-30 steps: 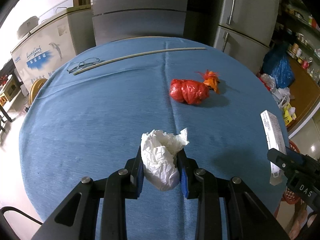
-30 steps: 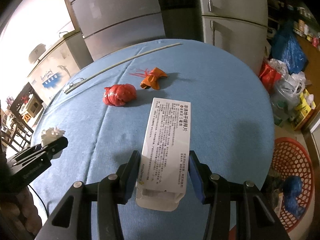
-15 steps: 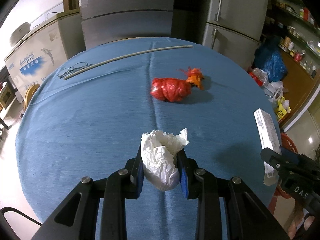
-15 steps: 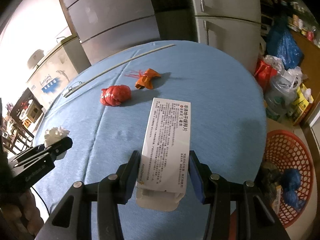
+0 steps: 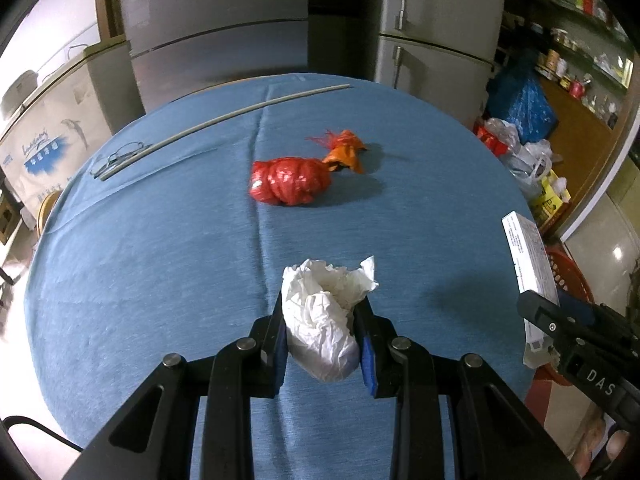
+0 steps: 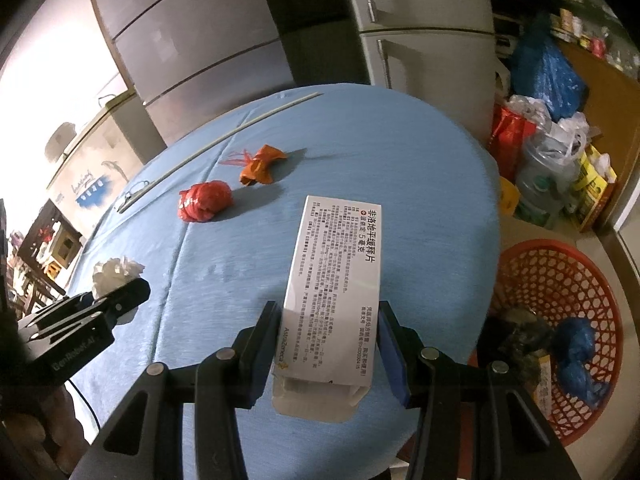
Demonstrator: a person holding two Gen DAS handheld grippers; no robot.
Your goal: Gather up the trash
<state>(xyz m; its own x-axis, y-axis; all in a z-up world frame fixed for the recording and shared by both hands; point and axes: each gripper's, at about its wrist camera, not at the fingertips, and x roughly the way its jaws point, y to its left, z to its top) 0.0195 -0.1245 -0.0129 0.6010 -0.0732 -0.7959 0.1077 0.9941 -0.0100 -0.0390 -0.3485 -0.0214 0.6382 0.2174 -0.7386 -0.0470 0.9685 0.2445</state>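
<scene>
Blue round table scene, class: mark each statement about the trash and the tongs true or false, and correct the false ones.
1. The left tongs grip a crumpled white tissue. True.
2. The right tongs are empty. False: they hold a white medicine box.
3. A red plastic bundle lies on the blue tablecloth. True.
4. The orange wrapper is already in the red basket. False: it lies on the cloth, beside the red bundle.
5. The red basket stands on the table. False: it sits on the floor, beside the table.
</scene>
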